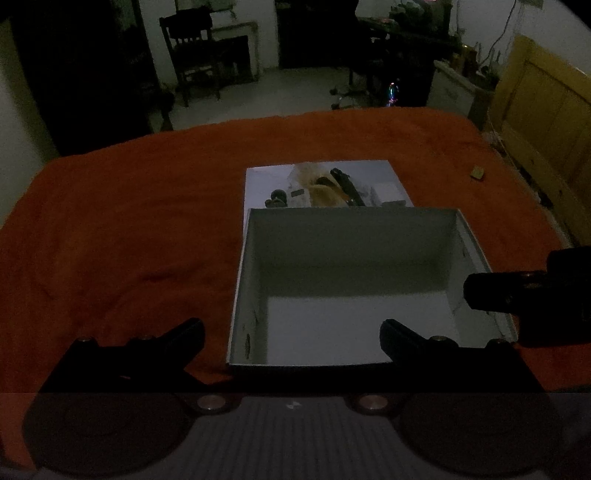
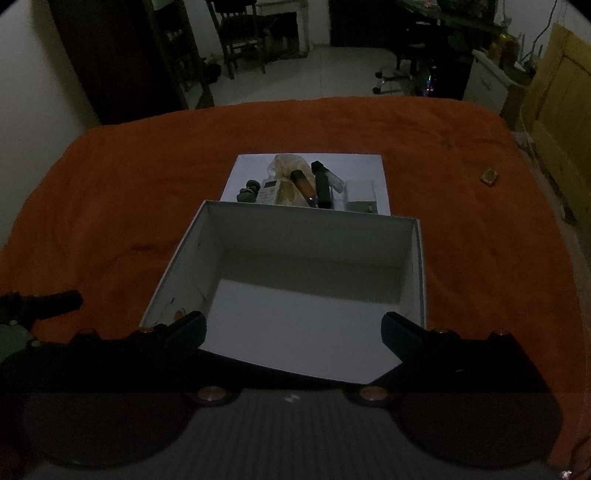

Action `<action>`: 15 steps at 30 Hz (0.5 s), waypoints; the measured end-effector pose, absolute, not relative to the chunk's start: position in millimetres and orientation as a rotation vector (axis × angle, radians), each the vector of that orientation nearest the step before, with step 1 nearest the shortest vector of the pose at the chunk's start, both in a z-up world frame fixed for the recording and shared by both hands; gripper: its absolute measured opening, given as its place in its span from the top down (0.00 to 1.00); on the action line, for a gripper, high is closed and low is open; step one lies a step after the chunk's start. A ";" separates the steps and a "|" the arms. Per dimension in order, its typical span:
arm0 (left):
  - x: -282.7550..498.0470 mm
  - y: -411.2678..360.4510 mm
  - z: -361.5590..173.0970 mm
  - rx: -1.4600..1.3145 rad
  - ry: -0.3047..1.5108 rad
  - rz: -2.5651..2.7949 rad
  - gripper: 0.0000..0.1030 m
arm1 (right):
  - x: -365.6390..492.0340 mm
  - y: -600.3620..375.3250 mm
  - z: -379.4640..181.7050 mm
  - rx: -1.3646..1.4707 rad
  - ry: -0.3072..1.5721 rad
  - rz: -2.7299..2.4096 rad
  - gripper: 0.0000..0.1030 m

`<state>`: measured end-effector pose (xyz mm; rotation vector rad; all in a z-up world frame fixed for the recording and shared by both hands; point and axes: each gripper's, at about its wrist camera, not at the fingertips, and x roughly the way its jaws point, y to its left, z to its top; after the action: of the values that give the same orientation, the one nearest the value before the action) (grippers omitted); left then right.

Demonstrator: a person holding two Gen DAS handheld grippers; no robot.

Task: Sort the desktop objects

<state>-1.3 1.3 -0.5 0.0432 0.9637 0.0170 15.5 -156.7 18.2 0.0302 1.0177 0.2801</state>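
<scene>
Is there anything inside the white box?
No, the box shows only its bare white floor, and the small things lie on the sheet behind it.

An orange cloth covers the table in a dim room. Beyond its far edge, a dark wooden chair stands on a pale tiled floor by a white wall. To the right, an office chair base sits on castors near a dark desk crowded with clutter, a small coloured light glowing below it. A yellow wooden door stands at the far right.
</scene>
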 end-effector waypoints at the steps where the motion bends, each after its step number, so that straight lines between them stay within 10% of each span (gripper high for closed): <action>1: -2.6 2.3 -1.2 0.040 0.964 0.015 0.00 | 16.2 -156.5 17.3 0.028 1.022 0.279 0.00; 15: -6.5 -3.9 -9.4 0.072 0.984 0.018 0.00 | 9.6 -155.5 11.5 0.010 1.022 0.282 0.00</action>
<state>-6.5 -3.9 -9.4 0.0724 0.9842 0.0184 9.6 -155.5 11.5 0.0096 1.0221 0.2817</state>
